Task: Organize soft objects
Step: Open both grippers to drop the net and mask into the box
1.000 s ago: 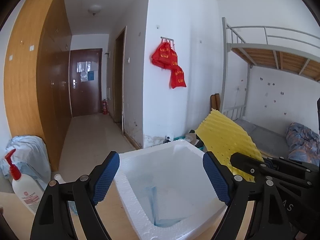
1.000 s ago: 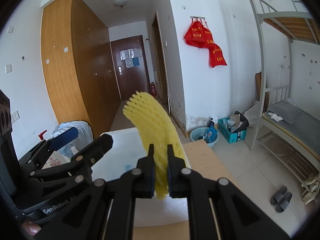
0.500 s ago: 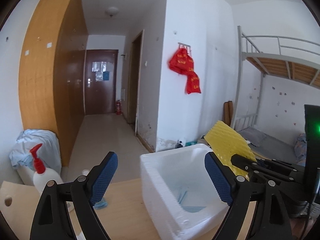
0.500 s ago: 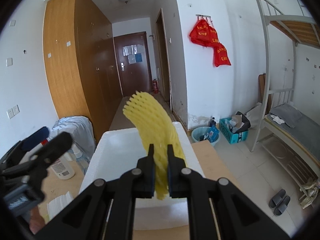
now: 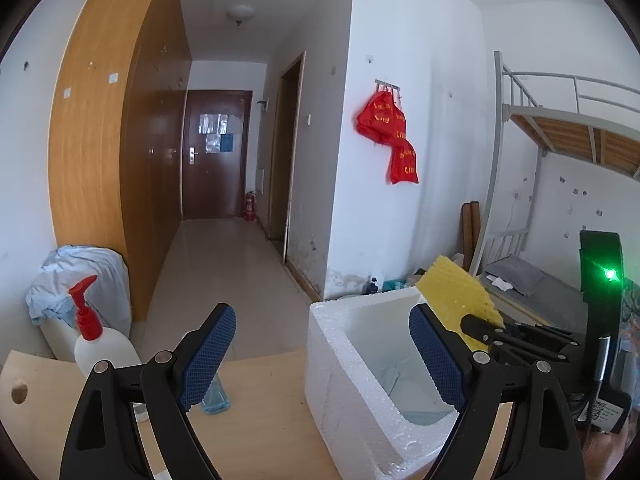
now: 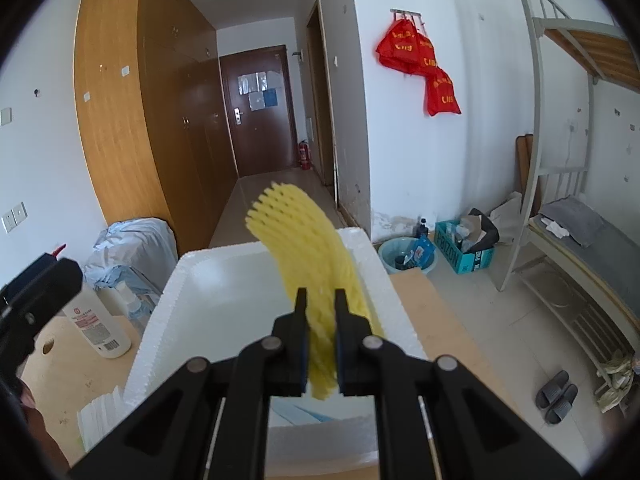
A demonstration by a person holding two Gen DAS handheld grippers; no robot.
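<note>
My right gripper (image 6: 321, 308) is shut on a yellow foam net sleeve (image 6: 304, 248) and holds it upright over the open white foam box (image 6: 224, 280). In the left wrist view the sleeve (image 5: 460, 292) stands above the box's right side, and the box (image 5: 344, 364) sits on the wooden table with pale blue material lying in its bottom. My left gripper (image 5: 320, 348) is open and empty, left of the box and above the table.
A white pump bottle with a red top (image 5: 96, 344) stands on the table (image 5: 260, 408) at the left; it also shows in the right wrist view (image 6: 96, 320). A white ridged pad (image 6: 100, 412) lies left of the box. A bunk bed (image 6: 576, 240) stands at the right.
My left gripper has drawn back to the left, away from the box, so the bottle and more table come into view. My right gripper still holds the sleeve over the box.
</note>
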